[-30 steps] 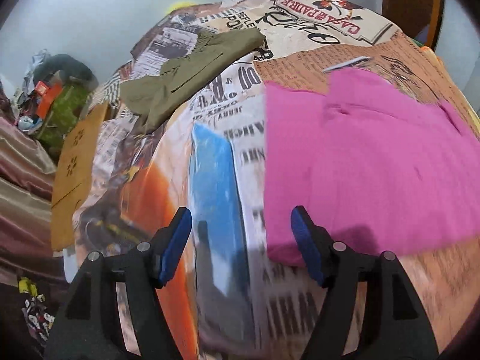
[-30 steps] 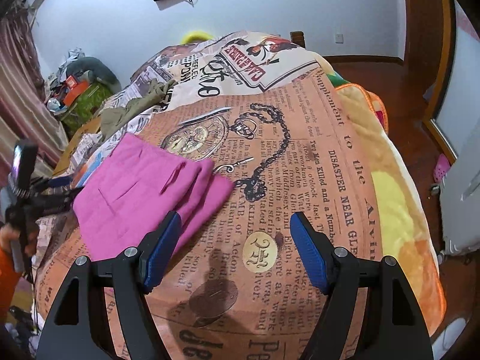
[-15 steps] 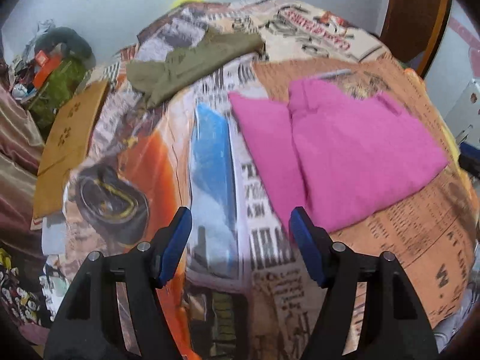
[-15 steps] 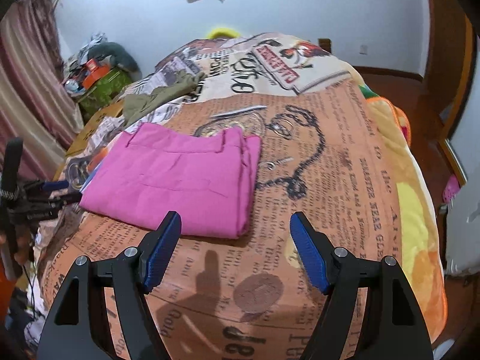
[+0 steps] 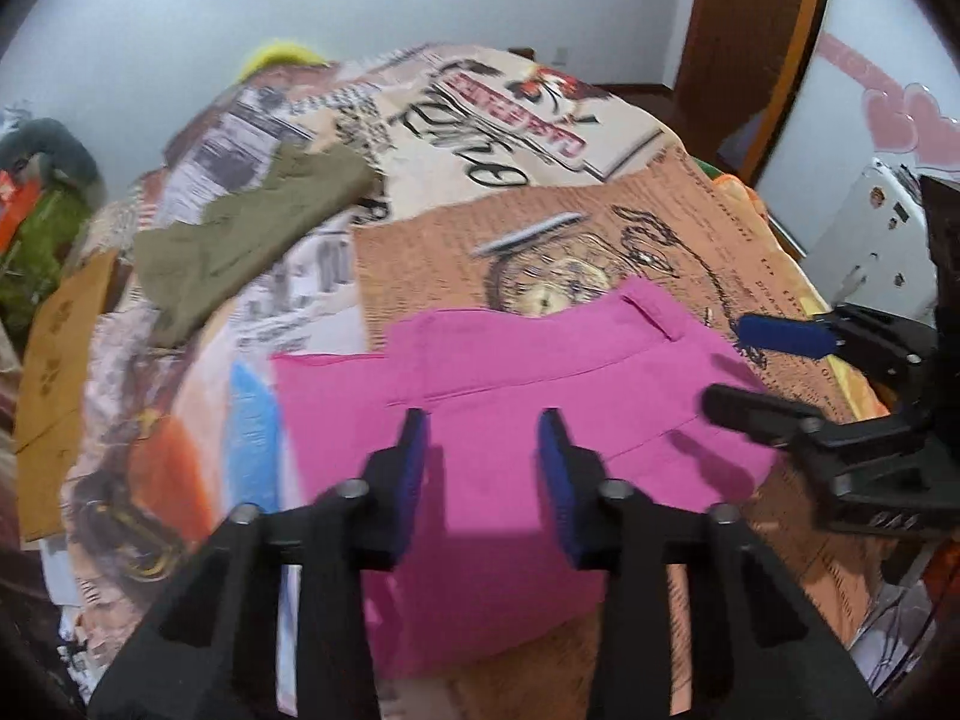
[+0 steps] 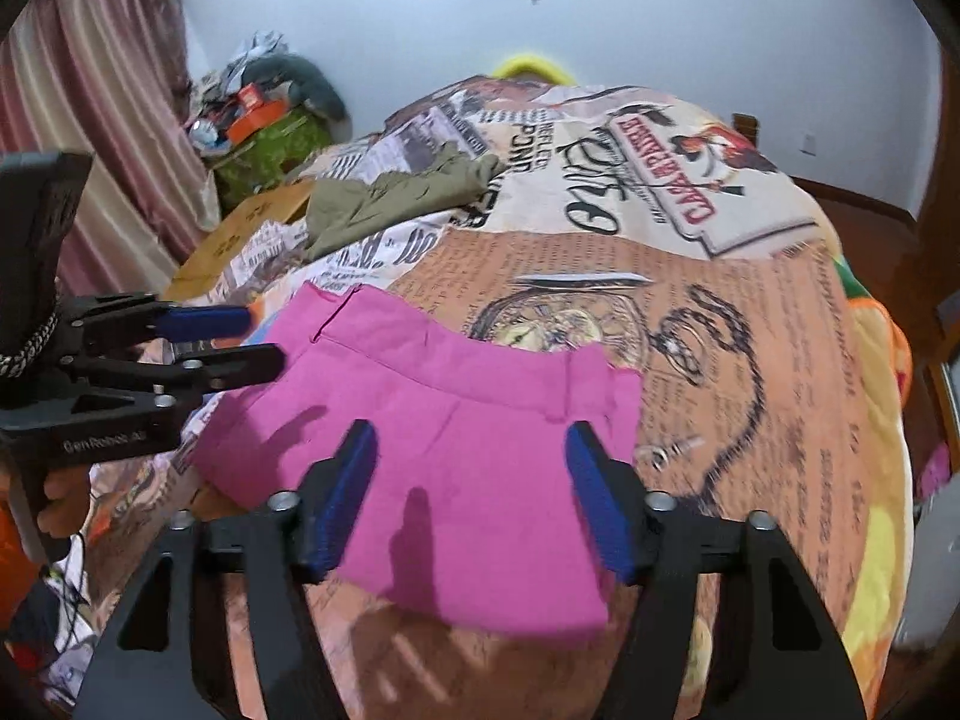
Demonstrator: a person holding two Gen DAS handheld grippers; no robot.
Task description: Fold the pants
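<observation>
Folded pink pants lie flat on a bed with a newspaper-print blanket; they also show in the right wrist view. My left gripper is open and empty, above the near edge of the pants; it also shows in the right wrist view at their left edge. My right gripper is open and empty, above the near part of the pants; it also shows in the left wrist view at their right edge.
Olive green pants lie crumpled at the far left of the bed, also in the right wrist view. A cardboard box and clutter stand beside the bed on the left. A wooden door is at the right.
Both grippers have moved in over the pink pants from either side. The left gripper's jaws have narrowed somewhat. The pants lie as before.
</observation>
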